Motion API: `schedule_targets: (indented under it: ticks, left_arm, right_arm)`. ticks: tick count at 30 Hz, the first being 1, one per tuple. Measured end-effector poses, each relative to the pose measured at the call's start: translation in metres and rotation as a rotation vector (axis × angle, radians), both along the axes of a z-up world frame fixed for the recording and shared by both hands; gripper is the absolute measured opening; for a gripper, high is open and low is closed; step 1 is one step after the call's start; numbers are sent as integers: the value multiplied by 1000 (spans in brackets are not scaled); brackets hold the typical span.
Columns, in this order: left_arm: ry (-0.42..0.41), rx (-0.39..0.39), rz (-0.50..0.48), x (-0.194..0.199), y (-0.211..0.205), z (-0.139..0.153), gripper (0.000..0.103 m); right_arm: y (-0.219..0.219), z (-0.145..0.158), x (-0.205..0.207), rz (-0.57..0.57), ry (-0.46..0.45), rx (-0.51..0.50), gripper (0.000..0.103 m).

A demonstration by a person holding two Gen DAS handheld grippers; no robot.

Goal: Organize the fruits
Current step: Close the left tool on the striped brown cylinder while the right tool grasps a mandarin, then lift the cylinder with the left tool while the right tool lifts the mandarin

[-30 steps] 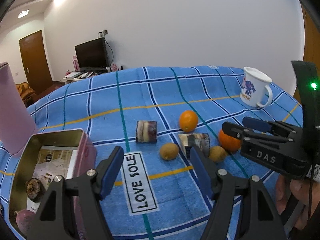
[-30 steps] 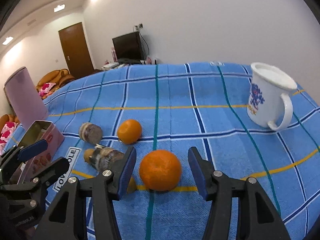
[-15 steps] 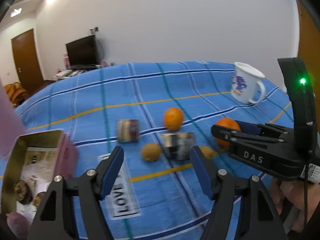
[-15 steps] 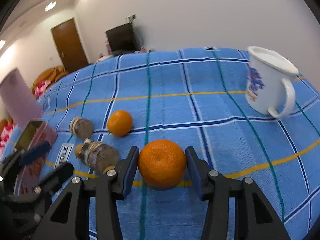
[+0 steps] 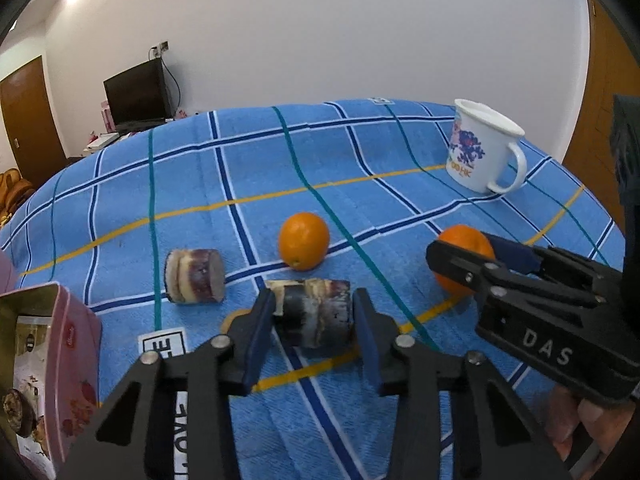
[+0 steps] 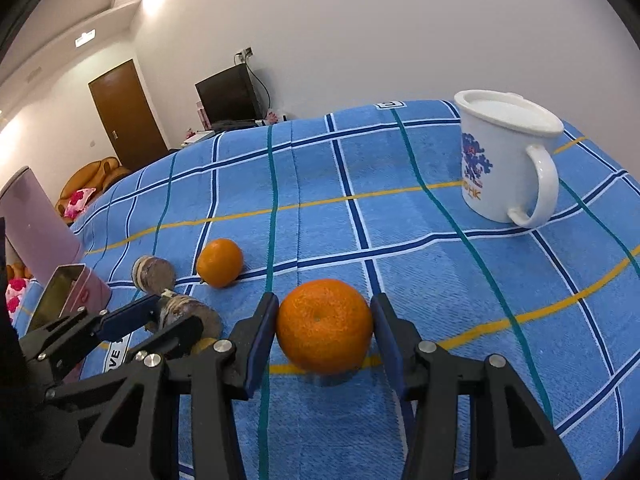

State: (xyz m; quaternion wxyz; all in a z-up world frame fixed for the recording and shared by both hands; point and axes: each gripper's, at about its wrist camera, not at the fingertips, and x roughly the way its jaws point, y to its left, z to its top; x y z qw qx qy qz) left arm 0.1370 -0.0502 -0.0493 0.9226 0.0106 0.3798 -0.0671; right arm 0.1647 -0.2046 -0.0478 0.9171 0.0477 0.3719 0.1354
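Note:
A short purple-brown cane piece (image 5: 312,320) lies on the blue checked cloth (image 5: 260,168). My left gripper (image 5: 312,322) is closing on it, and both blue pads touch its ends. A large orange (image 6: 324,326) sits on the cloth between the pads of my right gripper (image 6: 325,332), which is shut on it. In the left wrist view that orange (image 5: 460,238) shows behind the right gripper (image 5: 466,252). A second orange (image 5: 304,240) and another cane piece (image 5: 195,276) lie loose further back. A small yellow fruit (image 5: 232,318) peeks from behind my left finger.
An open pink tin (image 5: 72,344) with food in it stands at the near left. A white mug (image 5: 480,148) with a blue print stands at the back right. A pink upright lid (image 6: 32,220) is at the far left. A hand (image 5: 588,420) holds the right gripper.
My left gripper moved forward over the cane piece and its jaws narrowed onto it. The right gripper's jaws closed from a gap onto the large orange.

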Motion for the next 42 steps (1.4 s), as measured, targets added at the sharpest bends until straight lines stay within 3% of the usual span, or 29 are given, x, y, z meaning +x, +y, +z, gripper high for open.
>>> schedule_targets:
  ticks: [12, 25, 42]
  left_arm:
    - [-34, -25, 12, -13, 8, 5, 40]
    - [-149, 38, 22, -35, 0, 18, 40]
    - [-196, 8, 47, -48, 8, 21, 40]
  right_arm:
    - [3, 7, -10, 25, -61, 2, 50]
    - [9, 16, -21, 58, -135, -10, 50]
    - [12, 22, -32, 73, -202, -17, 50]
